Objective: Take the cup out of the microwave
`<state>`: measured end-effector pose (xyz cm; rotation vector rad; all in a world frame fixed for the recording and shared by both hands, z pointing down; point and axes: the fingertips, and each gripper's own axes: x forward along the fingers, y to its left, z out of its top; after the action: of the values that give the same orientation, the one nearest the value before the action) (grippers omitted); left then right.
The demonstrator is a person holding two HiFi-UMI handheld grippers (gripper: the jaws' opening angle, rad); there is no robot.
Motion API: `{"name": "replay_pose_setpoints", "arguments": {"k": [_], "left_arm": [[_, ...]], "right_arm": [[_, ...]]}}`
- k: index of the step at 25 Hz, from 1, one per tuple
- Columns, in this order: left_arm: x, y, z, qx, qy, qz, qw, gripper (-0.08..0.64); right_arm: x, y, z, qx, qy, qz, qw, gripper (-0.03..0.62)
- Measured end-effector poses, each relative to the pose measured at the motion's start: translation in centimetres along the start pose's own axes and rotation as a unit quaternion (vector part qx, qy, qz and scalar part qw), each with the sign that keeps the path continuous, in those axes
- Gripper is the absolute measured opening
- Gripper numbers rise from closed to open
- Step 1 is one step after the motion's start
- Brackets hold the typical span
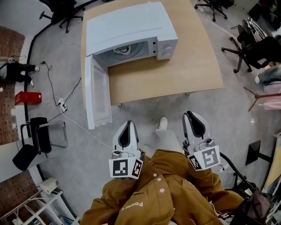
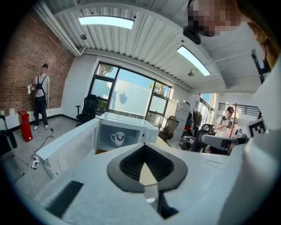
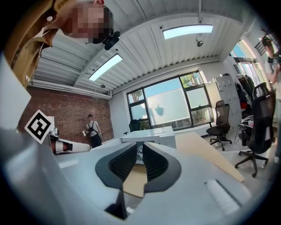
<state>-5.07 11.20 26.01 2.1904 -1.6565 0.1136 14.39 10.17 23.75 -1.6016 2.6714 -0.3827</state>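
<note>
A white microwave [image 1: 131, 26] stands on the wooden table [image 1: 193, 66], its door [image 1: 96, 94] swung open to the left. Inside it sits a white cup [image 1: 122, 49], which the left gripper view shows as a mug with a handle [image 2: 117, 138]. Both grippers hang over the floor, well short of the table. My left gripper [image 1: 128, 125] is shut with nothing in it, its pads meeting at the tips [image 2: 145, 147]. My right gripper [image 1: 191, 116] is open by a narrow gap [image 3: 139, 150], also with nothing between the jaws. It points at the microwave [image 3: 151, 134].
Office chairs [image 1: 250, 48] stand right of the table, and more behind it [image 1: 61, 13]. A black chair [image 1: 41, 136], a red box [image 1: 27, 97] and cables [image 1: 61, 105] lie on the floor at left. One person [image 2: 41, 101] stands by the brick wall, another [image 2: 228, 123] at right.
</note>
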Motion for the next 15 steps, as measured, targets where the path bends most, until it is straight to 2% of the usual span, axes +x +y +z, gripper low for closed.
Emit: {"name": "replay_pose_setpoints", "arguments": {"k": [7, 11, 15], "left_arm": [[10.1, 4.0, 0.6, 0.027, -0.057, 0.073, 0.9953, 0.005], [15.1, 6.7, 0.1, 0.034, -0.067, 0.064, 0.9951, 0.005], [20.2, 10.4, -1.4, 0.033, -0.079, 0.068, 0.9941, 0.005]], "right_arm": [[6.3, -2.9, -0.5, -0.017, 0.010, 0.073, 0.997, 0.055], [10.1, -2.5, -2.5, -0.027, 0.022, 0.098, 0.995, 0.063], [15.1, -1.8, -6.5, -0.057, 0.034, 0.108, 0.992, 0.062]]}}
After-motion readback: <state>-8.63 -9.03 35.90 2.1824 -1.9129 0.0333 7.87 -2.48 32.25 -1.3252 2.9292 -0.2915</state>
